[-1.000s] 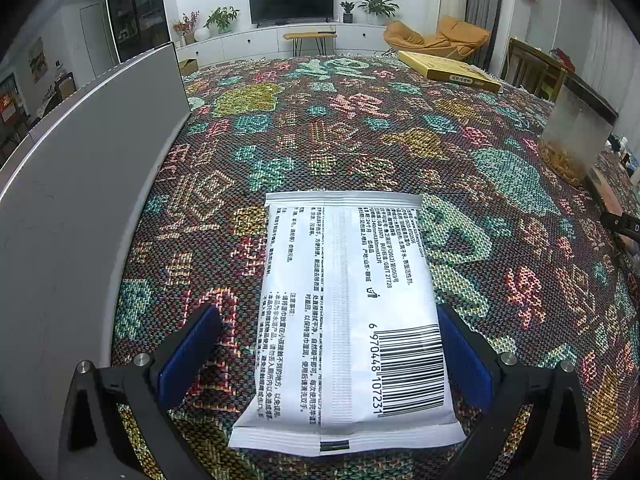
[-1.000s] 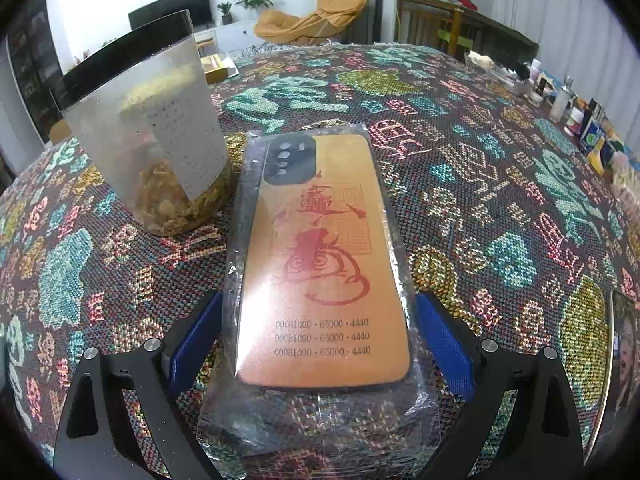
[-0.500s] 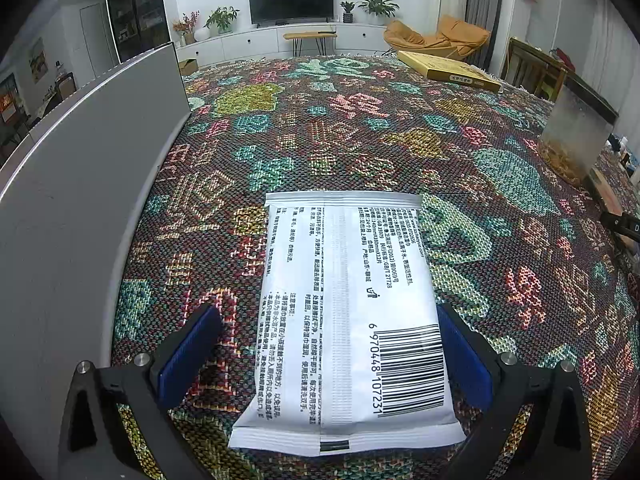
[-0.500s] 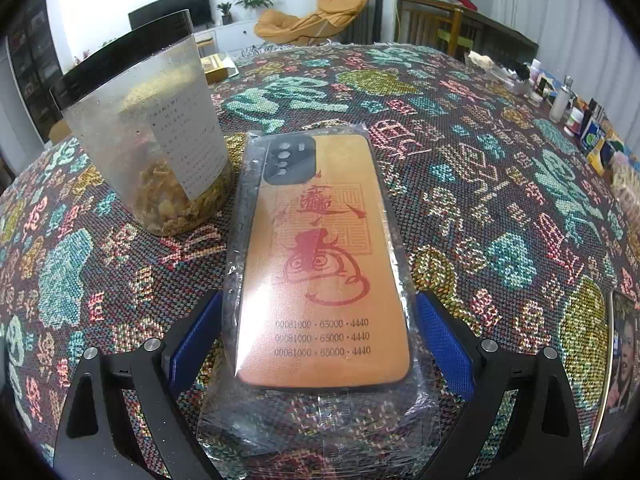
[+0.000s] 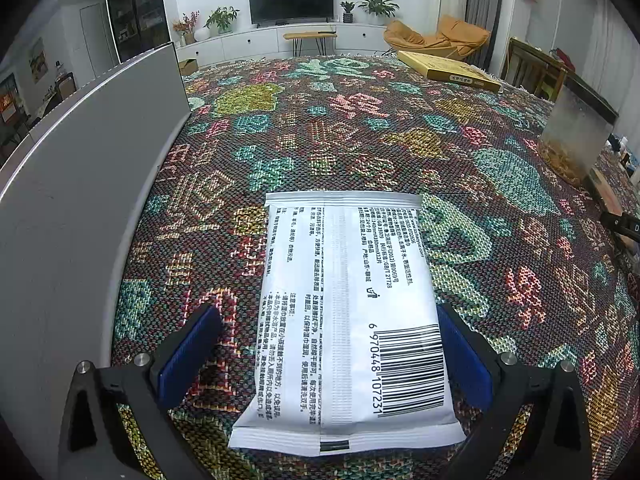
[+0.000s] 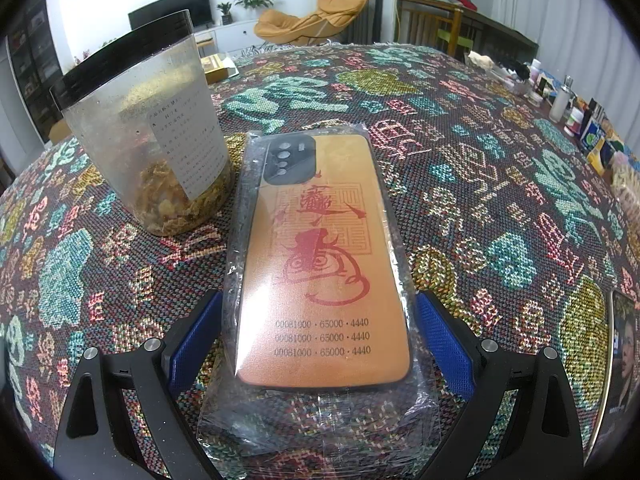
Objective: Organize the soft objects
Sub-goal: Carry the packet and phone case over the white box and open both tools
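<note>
Straddling a white packet (image 5: pixel 344 320) that lies flat on the patterned cloth (image 5: pixel 360 140) in the lower centre of its frame, the left gripper (image 5: pixel 328 354) is spread wide, while the right gripper (image 6: pixel 318 346) gapes likewise around an orange phone case (image 6: pixel 320 264) in a clear wrapper. I judge the slick wrapper could slip or crumple if pinched off-centre, nudging the jar (image 6: pixel 160 148) at upper left. Each item's near end runs below the fingers, hard to make out.
</note>
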`<state>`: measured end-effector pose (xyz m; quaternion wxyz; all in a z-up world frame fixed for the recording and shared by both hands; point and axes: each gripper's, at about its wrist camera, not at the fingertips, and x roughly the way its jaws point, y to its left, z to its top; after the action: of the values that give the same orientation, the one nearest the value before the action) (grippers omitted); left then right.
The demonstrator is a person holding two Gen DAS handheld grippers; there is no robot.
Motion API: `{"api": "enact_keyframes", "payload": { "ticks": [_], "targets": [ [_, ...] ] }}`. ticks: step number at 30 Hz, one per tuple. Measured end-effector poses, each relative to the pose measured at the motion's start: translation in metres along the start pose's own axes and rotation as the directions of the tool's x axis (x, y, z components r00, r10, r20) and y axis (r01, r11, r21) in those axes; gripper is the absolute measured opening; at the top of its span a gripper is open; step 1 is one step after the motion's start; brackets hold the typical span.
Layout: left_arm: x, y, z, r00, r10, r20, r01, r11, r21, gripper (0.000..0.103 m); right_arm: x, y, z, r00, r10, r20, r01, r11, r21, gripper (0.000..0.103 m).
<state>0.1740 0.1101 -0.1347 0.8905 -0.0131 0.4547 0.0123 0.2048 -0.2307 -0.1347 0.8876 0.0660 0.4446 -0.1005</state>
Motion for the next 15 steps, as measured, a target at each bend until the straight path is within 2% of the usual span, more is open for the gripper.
{"api": "enact_keyframes", "payload": {
  "ticks": [4,6,8,9,11,13,15],
  "targets": [
    [0.000,0.001,0.001,1.000,-0.005,-0.016,0.005,1.000,0.001,0.103,0.001,0.000,0.003,1.000,-0.002,-0.021,0.002,1.000,-0.005,0.097],
    [0.003,0.002,0.009,0.994,-0.030,-0.103,0.032,0.999,0.024,0.103,0.005,-0.002,0.013,0.994,0.020,-0.108,-0.024,0.999,-0.034,0.097],
    [0.004,0.003,0.014,0.985,-0.054,-0.164,0.059,0.998,0.027,0.103,0.014,-0.004,0.030,0.969,0.042,-0.245,-0.059,0.996,-0.062,0.097],
    [0.003,0.003,0.015,0.982,-0.064,-0.180,0.070,0.997,0.024,0.103,0.018,-0.003,0.037,0.957,0.040,-0.289,-0.062,0.996,-0.067,0.097],
    [0.005,-0.004,0.015,0.979,-0.038,-0.201,0.050,0.997,0.055,0.103,0.029,0.001,0.051,0.936,0.021,-0.351,-0.054,0.995,-0.085,0.097],
    [0.005,-0.010,0.015,0.981,-0.033,-0.193,0.049,0.996,0.079,0.103,0.035,0.005,0.059,0.937,0.023,-0.348,-0.062,0.993,-0.100,0.096],
    [0.003,-0.010,0.014,0.984,-0.045,-0.175,0.057,0.996,0.067,0.093,0.037,0.002,0.066,0.940,0.020,-0.342,-0.058,0.993,-0.099,0.091]
  ]
}}
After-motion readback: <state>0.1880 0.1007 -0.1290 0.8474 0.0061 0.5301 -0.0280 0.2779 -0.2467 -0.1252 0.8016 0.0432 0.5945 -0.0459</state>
